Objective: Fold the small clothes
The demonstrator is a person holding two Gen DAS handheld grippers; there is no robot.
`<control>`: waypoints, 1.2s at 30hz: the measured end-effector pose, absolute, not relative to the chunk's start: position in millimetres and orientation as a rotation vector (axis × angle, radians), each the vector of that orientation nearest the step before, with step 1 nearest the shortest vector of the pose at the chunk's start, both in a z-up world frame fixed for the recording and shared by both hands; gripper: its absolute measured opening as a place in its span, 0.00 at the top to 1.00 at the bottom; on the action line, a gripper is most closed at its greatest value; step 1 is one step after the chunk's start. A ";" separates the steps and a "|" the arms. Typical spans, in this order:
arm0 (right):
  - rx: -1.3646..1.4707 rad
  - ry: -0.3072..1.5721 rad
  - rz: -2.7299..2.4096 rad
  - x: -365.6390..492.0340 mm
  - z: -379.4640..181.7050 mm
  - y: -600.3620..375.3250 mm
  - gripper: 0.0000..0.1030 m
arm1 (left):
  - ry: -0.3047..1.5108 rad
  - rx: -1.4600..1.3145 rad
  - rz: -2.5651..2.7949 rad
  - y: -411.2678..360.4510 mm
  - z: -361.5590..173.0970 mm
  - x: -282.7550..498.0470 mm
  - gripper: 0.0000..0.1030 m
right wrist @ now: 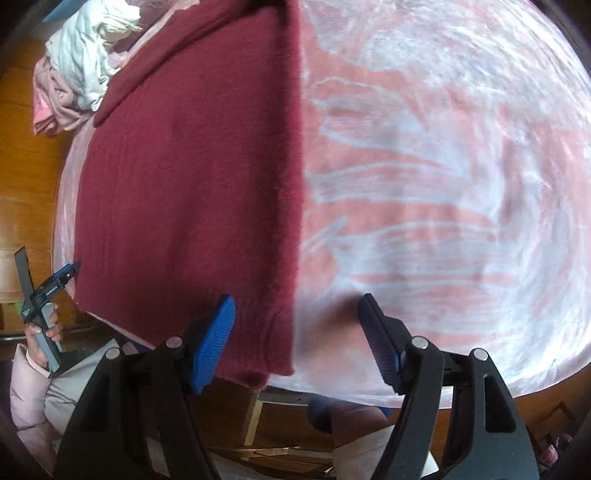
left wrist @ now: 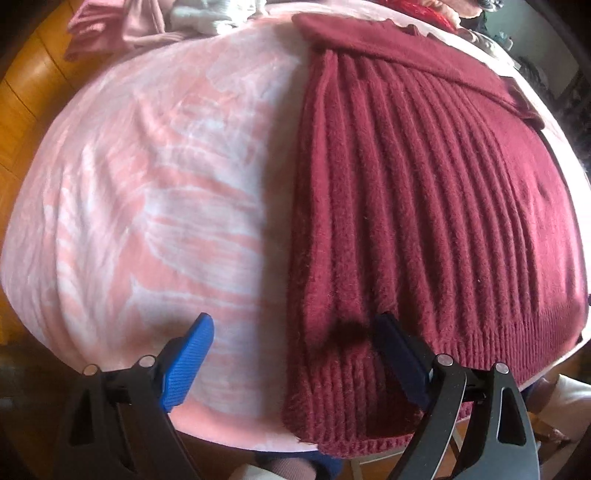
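A dark red ribbed sweater lies flat on a table covered with a pink and white blanket. One sleeve is folded across its far end. My left gripper hangs open above the sweater's left edge near the hem, nothing between its blue pads. In the right wrist view the sweater fills the left half and the blanket the right. My right gripper stands open over the sweater's right edge at the hem corner, holding nothing.
A pile of pale pink and white clothes sits at the table's far left corner. Wooden floor surrounds the table. A hand in a pale sleeve holds the other gripper's handle at the near left edge.
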State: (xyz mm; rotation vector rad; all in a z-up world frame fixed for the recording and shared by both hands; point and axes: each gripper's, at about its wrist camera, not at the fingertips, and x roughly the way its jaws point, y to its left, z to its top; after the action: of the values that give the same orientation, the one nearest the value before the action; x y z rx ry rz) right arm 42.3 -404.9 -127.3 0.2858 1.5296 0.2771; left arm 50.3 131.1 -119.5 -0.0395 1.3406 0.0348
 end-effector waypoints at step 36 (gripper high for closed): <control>0.408 1.402 0.469 47.0 -88.1 -363.1 0.89 | 1.295 -0.362 -0.105 130.8 -72.0 42.8 0.92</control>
State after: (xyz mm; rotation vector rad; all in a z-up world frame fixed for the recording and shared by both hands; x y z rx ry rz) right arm 47.0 -363.1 -88.1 0.4085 1.4022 0.4692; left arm 42.8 130.8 -72.0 -0.3616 1.2951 -0.1050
